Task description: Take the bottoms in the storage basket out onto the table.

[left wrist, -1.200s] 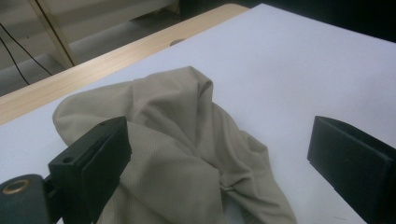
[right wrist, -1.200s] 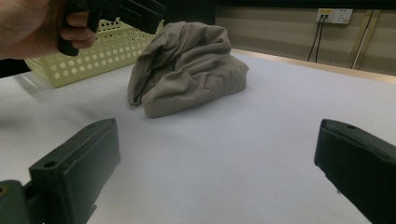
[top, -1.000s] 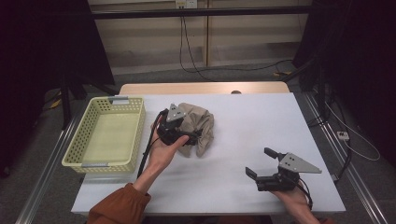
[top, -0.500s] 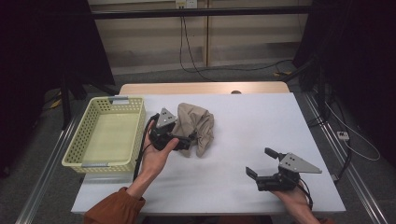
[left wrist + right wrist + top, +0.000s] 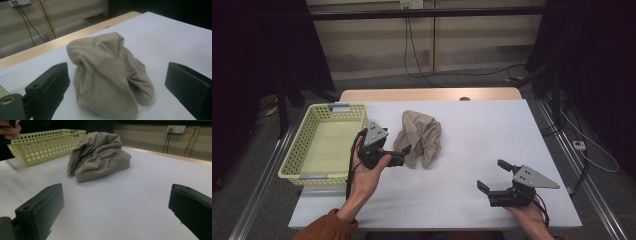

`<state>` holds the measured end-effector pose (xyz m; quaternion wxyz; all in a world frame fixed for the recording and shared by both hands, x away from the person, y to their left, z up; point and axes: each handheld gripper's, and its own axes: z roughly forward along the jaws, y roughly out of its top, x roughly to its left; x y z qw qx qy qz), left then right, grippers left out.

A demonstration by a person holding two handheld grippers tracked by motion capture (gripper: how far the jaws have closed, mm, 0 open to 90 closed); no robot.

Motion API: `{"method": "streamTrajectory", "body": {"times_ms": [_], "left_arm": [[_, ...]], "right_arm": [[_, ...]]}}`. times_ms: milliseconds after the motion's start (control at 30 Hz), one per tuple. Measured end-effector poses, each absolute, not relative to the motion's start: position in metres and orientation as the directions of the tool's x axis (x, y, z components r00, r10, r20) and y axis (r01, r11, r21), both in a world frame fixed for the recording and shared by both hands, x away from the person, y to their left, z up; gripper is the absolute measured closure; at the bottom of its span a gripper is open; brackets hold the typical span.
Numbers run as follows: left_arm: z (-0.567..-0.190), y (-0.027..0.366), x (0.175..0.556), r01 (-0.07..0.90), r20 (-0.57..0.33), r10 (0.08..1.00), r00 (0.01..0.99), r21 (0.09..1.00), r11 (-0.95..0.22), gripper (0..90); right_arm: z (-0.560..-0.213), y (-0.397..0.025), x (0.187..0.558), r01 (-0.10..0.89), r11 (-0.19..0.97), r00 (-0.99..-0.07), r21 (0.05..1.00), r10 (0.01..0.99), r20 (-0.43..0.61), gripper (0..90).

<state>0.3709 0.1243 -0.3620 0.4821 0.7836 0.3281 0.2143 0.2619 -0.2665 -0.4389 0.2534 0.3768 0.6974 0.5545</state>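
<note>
Approach step: left tongs [image 5: 404, 156] gaped wide, empty, just beside cloth [image 5: 419, 137] crumpled mid-table, near basket [image 5: 307, 145]. Right tongs [image 5: 493, 176] wide open, empty, well apart. Next move likely: advance, close on fold.

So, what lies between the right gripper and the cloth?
Nothing: in the right gripper view, bare white table runs from the open jaws to the cloth.

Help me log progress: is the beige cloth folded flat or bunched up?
Bunched up. The beige cloth sits on the table as a rumpled mound with deep creases, beside the basket.
</note>
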Motion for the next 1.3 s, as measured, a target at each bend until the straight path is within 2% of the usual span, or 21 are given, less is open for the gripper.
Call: {"method": "streamTrajectory", "body": {"times_ms": [867,1300], "left_arm": [[-0.372,0.163,0.328,0.312,0.052,0.738,0.673,0.884,-0.347,6.0],[-0.389,0.177,0.305,0.352,0.017,0.747,0.664,0.875,-0.333,6.2]], "right_arm": [[-0.440,-0.265,0.263,0.248,0.111,-0.592,0.962,0.804,0.060,0.0],[-0.440,-0.264,0.263,0.255,0.106,-0.588,0.961,0.806,0.067,0.0]]}}
